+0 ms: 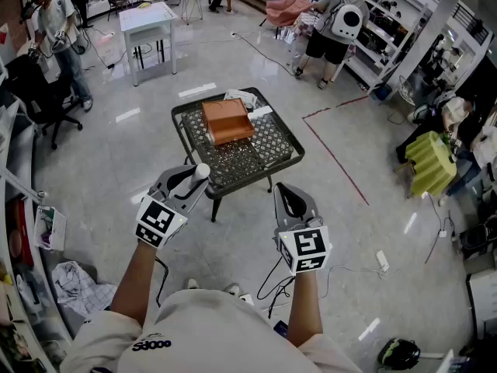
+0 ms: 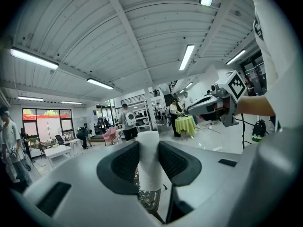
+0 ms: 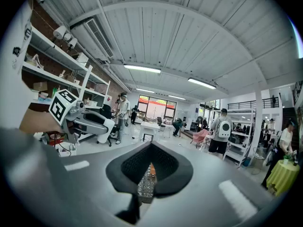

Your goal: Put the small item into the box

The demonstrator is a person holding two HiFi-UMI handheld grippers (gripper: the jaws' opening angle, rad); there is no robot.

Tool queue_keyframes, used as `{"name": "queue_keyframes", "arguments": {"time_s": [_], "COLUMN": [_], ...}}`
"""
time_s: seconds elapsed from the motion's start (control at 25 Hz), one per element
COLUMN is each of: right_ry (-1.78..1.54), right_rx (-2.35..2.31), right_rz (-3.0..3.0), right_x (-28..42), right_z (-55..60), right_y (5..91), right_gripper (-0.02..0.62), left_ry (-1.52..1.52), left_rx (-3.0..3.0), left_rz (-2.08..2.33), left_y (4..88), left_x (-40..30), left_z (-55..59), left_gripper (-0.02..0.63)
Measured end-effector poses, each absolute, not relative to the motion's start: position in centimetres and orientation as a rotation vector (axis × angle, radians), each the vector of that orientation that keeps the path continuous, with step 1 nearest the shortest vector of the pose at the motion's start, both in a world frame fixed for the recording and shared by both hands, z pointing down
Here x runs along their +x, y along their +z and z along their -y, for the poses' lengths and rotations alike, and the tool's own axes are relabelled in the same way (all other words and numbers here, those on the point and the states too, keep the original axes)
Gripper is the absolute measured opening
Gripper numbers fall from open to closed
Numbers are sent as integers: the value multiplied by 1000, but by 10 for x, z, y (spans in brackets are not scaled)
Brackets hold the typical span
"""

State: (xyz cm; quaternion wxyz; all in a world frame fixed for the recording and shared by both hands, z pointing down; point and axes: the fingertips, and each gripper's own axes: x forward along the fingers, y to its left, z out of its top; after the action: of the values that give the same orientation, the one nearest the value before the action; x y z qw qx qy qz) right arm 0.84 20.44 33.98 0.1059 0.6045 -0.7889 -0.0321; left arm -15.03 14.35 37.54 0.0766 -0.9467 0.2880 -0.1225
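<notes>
A small white cylinder [image 1: 202,170] is clamped upright between the jaws of my left gripper [image 1: 198,176], held in the air just before the near left corner of a black mesh table [image 1: 268,148]. In the left gripper view the cylinder [image 2: 150,161] fills the gap between the dark pads. An orange-brown box [image 1: 227,120] lies on the table's far half. My right gripper [image 1: 280,189] hangs level with the left one, in front of the table's near right corner, jaws together with nothing in them. The right gripper view shows only a thin slit between its pads [image 3: 165,167].
White packets [image 1: 242,99] lie behind the box on the table. Cables [image 1: 342,270] trail over the floor by my feet. A white table [image 1: 147,18] and people stand farther off, a black chair [image 1: 35,92] at left, a yellow-green seat [image 1: 429,162] at right.
</notes>
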Motion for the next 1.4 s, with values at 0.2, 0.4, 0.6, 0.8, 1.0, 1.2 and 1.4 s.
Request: {"name": "queue_keyframes", "arguments": {"time_s": [0.2, 0.4, 0.6, 0.8, 1.0, 1.2, 1.4], "right_ry": [-66, -58, -50, -57, -45, -31, -16], "right_rx": [1762, 1746, 1736, 1697, 1675, 1676, 1682], "right_rz": [2359, 2380, 2402, 2421, 2438, 2441, 2433], "right_x": [21, 32, 51, 67, 84, 91, 99], "right_z": [-200, -197, -200, -206, -210, -205, -190], "right_y": [346, 348, 349, 353, 356, 361, 367], "right_gripper": [9, 9, 9, 9, 9, 9, 9], "left_ry": [-363, -380, -384, -368, -384, -407, -416], "left_rx": [-2826, -2831, -2827, -2830, -2832, -2826, -2829], "left_rz": [-880, -913, -954, -1011, -1034, -1030, -1005], "left_y": [376, 380, 382, 390, 395, 397, 400], "left_x": [-141, -133, -120, -107, -92, -86, -72], "left_z": [-137, -135, -139, -147, -154, -147, -131], "left_gripper": [130, 130, 130, 130, 130, 130, 130]}}
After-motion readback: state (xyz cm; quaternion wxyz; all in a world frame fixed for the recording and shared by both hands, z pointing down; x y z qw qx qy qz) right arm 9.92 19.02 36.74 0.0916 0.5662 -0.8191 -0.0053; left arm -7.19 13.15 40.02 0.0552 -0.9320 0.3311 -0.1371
